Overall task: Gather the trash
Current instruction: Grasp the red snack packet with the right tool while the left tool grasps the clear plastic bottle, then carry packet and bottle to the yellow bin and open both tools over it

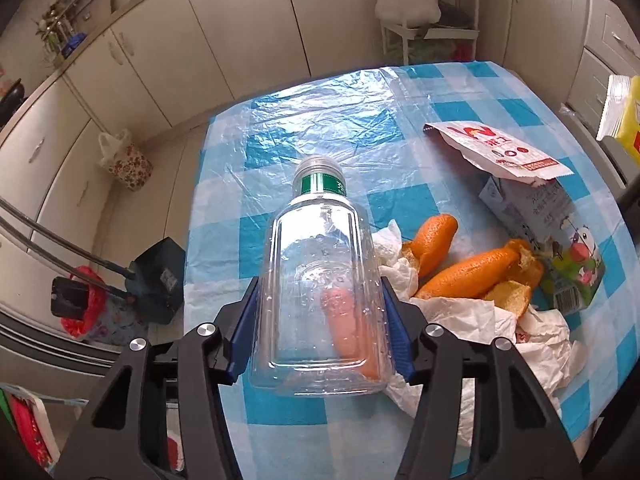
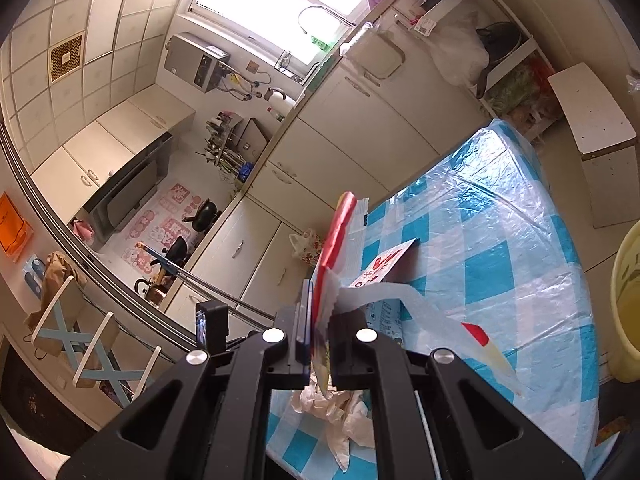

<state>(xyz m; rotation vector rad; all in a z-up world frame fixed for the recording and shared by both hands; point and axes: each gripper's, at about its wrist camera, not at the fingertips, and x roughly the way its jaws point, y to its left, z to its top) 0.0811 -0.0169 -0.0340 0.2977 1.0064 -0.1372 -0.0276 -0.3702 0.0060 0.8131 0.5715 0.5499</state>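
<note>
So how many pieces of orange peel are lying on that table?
3 at least: one by the bottle, a long one beside the milk carton, a small one on the tissue; more may be hidden.

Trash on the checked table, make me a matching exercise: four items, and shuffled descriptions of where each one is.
1 clear bottle
2 orange peels
3 milk carton
4 red and yellow wrapper

A held in right gripper
B between left gripper fingers
C lying on crumpled tissue
D under a white snack packet

Pairs: 1-B, 2-C, 3-D, 4-A
</note>
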